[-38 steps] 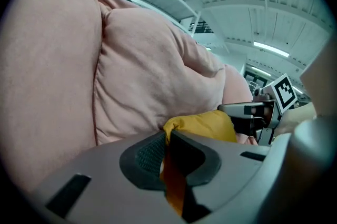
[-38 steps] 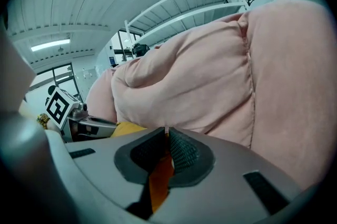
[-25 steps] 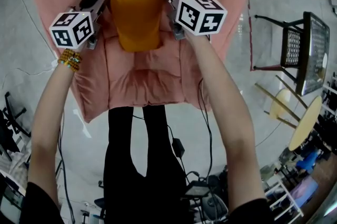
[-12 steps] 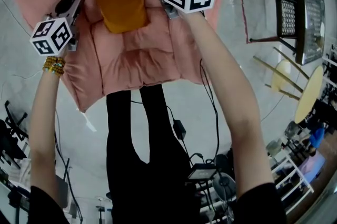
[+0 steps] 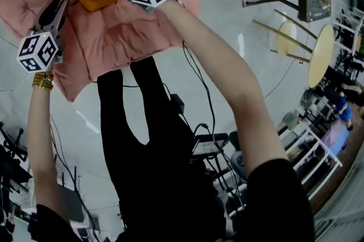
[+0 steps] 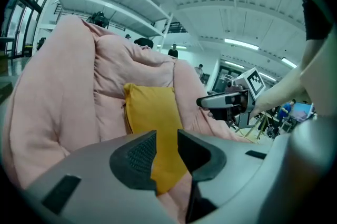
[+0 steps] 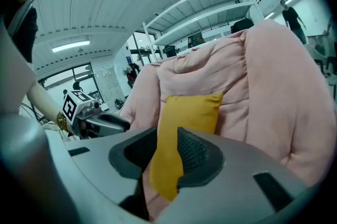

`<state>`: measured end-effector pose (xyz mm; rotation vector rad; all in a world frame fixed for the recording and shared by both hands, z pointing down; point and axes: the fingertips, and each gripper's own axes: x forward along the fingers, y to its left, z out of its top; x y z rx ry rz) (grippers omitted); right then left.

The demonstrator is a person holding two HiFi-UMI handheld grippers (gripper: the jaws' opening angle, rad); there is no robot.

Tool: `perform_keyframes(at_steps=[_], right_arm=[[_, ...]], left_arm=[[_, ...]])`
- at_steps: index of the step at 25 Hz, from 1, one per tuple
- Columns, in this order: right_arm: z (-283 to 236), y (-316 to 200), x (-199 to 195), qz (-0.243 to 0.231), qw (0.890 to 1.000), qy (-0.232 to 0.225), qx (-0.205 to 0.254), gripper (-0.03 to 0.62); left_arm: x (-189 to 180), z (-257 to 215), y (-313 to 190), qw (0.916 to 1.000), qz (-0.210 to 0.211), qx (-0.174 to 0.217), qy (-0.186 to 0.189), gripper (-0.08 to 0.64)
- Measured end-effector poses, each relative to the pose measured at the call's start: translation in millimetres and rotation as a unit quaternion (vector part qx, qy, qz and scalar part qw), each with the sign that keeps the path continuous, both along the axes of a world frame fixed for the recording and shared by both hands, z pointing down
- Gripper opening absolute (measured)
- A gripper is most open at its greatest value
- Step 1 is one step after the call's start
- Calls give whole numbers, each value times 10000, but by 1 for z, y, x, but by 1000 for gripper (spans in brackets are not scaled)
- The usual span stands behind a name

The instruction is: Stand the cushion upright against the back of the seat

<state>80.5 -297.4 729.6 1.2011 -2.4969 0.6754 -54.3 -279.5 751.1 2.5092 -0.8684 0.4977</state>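
We note smooth mustard rectangular fabric cushion (image 6: 152, 112) upright against puffy pink seat (image 6: 63, 97); left gripper (image 6: 167, 138), right gripper (image 7: 167, 139) jaws just opened, released, empty.

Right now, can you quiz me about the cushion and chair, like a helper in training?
1. True or false: the yellow cushion lies flat on the floor.
2. Which colour is the seat: A pink, B blue, C green?
3. Fill in: the left gripper and right gripper have their fingers ____.
Key: 1 false, it stands against the seat's back. 2 A. 3 open; they've just been opening, nothing between them.
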Motion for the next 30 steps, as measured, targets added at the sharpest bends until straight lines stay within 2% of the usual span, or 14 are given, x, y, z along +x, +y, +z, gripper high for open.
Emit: perform_keyframes(at_steps=[8, 18, 30], right_arm=[[-68, 75, -32, -595, 9979, 102, 239, 124], [-176, 122, -41, -492, 9970, 100, 593, 123], [-282, 176, -43, -336, 9934, -99, 1095, 120]], left_arm=[[-13, -65, 67, 9999, 123, -68, 45, 120], [-29, -167, 118, 9994, -209, -8, 260, 120], [-28, -269, 168, 9980, -222, 427, 412, 118]])
